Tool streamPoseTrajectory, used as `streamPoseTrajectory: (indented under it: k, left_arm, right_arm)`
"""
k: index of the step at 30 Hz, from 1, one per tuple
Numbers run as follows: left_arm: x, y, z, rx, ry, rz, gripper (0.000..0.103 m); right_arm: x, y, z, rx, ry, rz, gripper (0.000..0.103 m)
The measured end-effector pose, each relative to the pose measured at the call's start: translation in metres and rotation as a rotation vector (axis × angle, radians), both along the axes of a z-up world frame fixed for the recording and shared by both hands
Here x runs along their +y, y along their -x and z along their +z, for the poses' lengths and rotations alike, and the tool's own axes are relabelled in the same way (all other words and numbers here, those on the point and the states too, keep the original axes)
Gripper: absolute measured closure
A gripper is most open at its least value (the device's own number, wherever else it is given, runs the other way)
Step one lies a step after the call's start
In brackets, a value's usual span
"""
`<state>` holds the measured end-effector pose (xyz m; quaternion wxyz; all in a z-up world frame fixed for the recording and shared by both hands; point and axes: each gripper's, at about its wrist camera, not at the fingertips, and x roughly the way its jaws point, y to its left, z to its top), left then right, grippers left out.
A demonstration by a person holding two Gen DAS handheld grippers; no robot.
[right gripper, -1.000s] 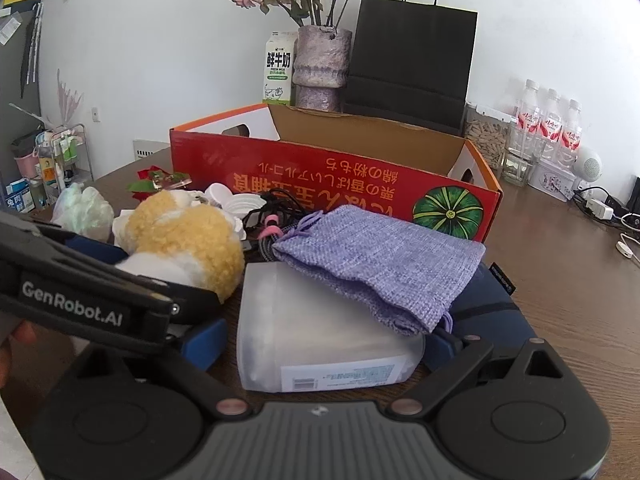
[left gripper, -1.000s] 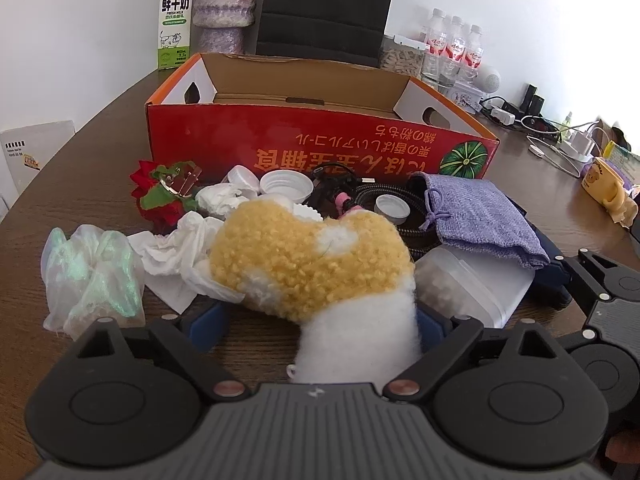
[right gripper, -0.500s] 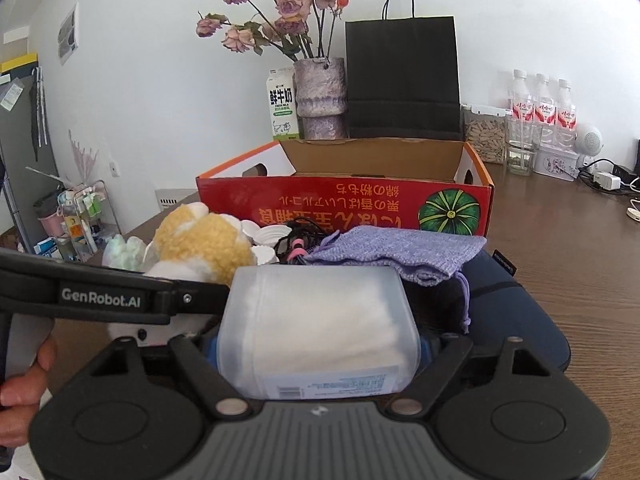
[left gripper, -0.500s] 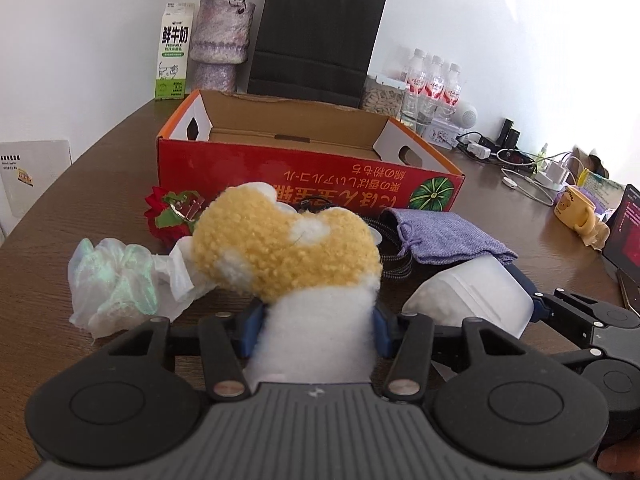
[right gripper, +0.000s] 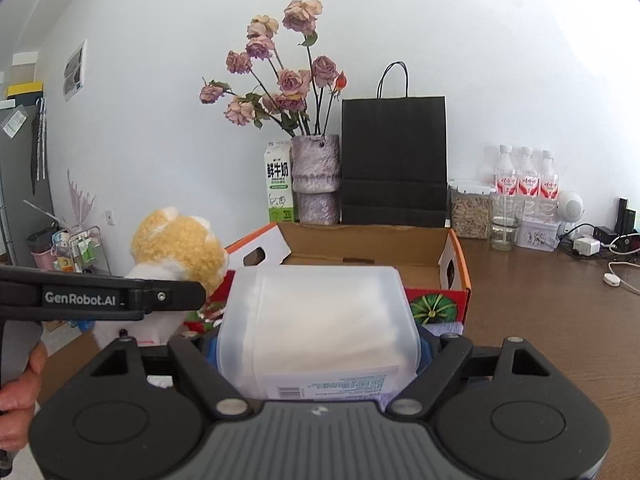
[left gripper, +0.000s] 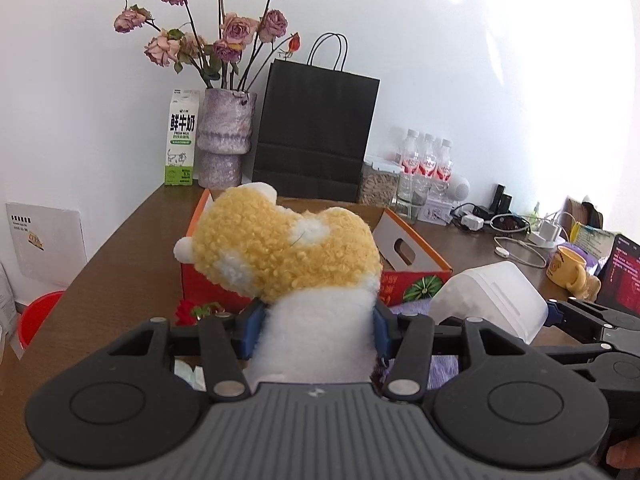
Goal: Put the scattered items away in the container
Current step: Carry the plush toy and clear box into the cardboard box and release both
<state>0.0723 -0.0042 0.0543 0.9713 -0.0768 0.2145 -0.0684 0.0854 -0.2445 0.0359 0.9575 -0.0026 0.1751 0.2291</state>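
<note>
The left tool is clenched on the white body of a curly yellow-and-white plush toy, held up in the air on the near side of the open red-and-orange cardboard box on the brown wooden tabletop. To its right, the right tool grips a translucent white plastic tub with a printed label, likewise raised on the near side of the box, whose brown interior shows beyond it. A red artificial flower lies on the tabletop just near of the box, and a patch of purple cloth shows below the tub. At the far wall stand a green-and-white milk carton, a mottled purple vase of dried roses, a black paper carrier bag and three water bottles.
</note>
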Motion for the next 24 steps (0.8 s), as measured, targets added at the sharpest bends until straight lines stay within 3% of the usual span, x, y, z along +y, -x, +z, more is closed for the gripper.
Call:
streamPoseTrajectory:
  k: [8,13,18,24]
  left_arm:
    - [-0.002,-0.055,0.02,-0.072,0.006,0.082,0.05]
    - [-0.006,-0.102,0.018,-0.054,0.003,0.161,0.05]
    - [-0.011,-0.166,0.003,-0.028,-0.04,0.246,0.05]
    - [-0.005,-0.206,-0.036,0.054,-0.063,0.237,0.05]
  right_arm:
    - [0.012,-0.067,0.025,-0.051,-0.03,-0.091,0.021]
    - [0.024,-0.121,0.025,-0.048,-0.036,-0.156,0.021]
    - [0.035,-0.186,0.01,0.015,-0.03,-0.231,0.021]
    - [0.041,-0.222,-0.024,0.092,0.023,-0.244,0.021]
